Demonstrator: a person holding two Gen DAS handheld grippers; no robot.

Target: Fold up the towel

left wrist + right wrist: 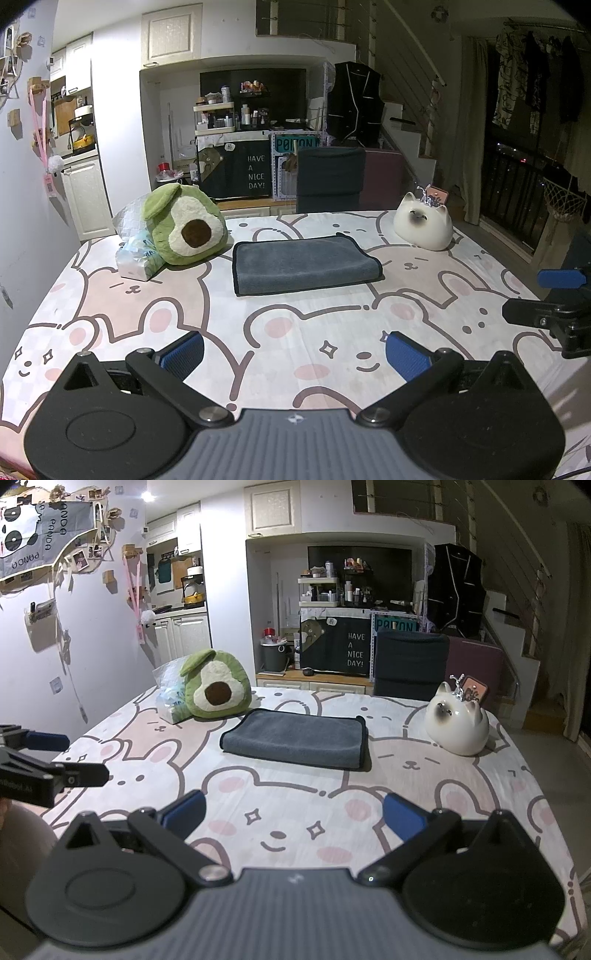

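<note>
The towel lies folded into a flat grey rectangle with a dark trim, near the middle of the table, closer to the far edge than to the near one. Its long sides run roughly parallel to the far edge. Nothing touches it.

The left gripper hovers over the near part of the table, its blue-padded fingers spread wide with nothing between them. The right gripper hovers beside it, also over the near edge, its fingers likewise spread and empty. Both are well apart from the towel. Each shows at the edge of the other's view: the right gripper at the right side of the left wrist view, the left gripper at the left side of the right wrist view.

An avocado plush sits near the far left corner, just beside the towel's left end. A tissue pack leans against the plush on its left side. A white cat figure stands near the far right corner, apart from the towel. The table wears a cloth printed with pink and white bunnies. A dark chair stands behind the far edge.
</note>
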